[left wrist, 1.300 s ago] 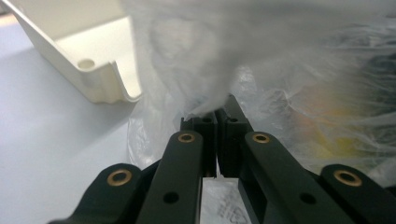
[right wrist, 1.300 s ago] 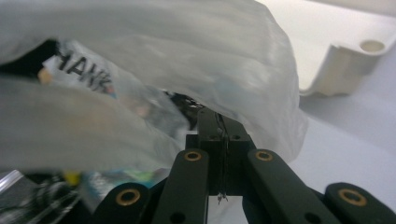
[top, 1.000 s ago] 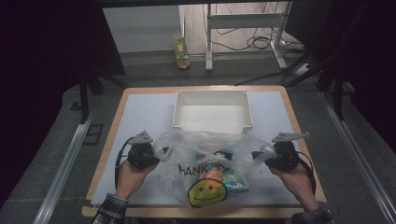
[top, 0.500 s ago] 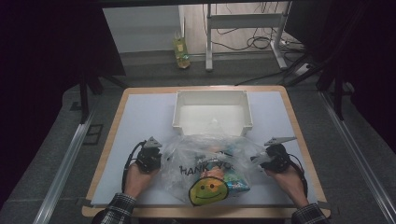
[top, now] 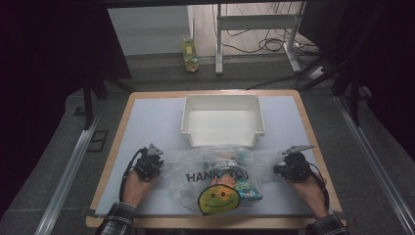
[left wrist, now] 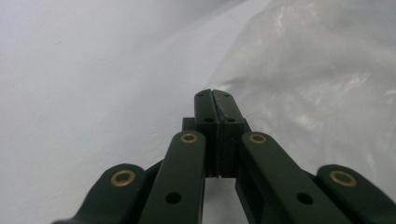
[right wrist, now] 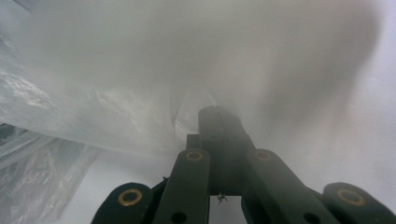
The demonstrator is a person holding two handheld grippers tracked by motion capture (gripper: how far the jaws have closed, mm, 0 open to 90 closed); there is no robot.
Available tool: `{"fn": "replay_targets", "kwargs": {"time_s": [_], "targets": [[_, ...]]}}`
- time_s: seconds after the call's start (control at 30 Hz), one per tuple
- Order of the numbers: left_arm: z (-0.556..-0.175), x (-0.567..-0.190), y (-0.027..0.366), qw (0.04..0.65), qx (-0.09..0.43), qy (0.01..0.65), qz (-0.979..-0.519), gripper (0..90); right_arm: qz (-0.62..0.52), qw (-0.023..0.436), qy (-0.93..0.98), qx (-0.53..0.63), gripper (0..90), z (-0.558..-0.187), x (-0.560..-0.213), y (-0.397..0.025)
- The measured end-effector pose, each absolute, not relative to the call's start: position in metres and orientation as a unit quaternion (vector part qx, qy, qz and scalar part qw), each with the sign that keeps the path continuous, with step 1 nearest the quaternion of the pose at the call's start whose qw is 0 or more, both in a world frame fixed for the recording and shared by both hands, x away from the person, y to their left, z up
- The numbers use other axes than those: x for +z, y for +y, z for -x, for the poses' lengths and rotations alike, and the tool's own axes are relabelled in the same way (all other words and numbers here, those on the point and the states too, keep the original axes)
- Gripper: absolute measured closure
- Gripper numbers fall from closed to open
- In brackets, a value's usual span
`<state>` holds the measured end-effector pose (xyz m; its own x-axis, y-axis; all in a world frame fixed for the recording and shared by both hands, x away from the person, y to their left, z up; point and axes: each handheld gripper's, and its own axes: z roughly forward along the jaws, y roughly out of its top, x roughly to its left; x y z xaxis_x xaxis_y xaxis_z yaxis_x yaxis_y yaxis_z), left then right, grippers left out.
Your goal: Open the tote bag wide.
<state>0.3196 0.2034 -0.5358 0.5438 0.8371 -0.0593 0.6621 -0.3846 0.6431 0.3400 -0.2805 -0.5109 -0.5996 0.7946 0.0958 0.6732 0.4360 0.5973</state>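
Two black two-jaw grippers are in your hands, one at each side of a clear crinkled plastic bag (top: 218, 181) printed with "THANK YOU" and a yellow smiley face.

Item one: your left gripper (top: 155, 165), low on the left of the high view, sits at the bag's left edge. In the left gripper view (left wrist: 215, 100) its jaws are pressed flat together, with no gap between the pads; the bag's film lies just past the tips and to their right. Whether any film is pinched between them you cannot tell from these frames.

Item two: your right gripper (top: 280, 170) sits at the bag's right edge. In the right gripper view (right wrist: 218, 114) its jaws are likewise closed tight, with the film rising hazy straight ahead and folded to the left. That view is blurred, so a hold on the film cannot be confirmed.

Item three: the bag lies on the pale grey mat (top: 147, 122) of the wood-edged table (top: 120, 128), at the near middle, between both grippers. Colourful packaged goods (top: 235, 178) show through the film; what they are is too small to tell.

Item four: a white rectangular plastic bin (top: 222, 120) stands just beyond the bag; the bag's far edge overlaps the front wall.

Item five: your plaid sleeves (top: 117, 220) enter from the near edge.
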Motion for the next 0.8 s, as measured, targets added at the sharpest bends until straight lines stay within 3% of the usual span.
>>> {"fn": "replay_targets", "kwargs": {"time_s": [0.37, 0.8], "targets": [[-0.302, -0.516, 0.218, 0.386, 0.138, 0.44, -0.799, 85.6, -0.439, 0.083, 0.829, 0.336, 89.1, -0.332, -0.502, -0.29], [-0.28, -0.511, 0.244, 0.384, 0.153, 0.458, -0.787, 83.5, -0.438, 0.089, 0.821, 0.354, 87.5, -0.309, -0.488, -0.307]]}}
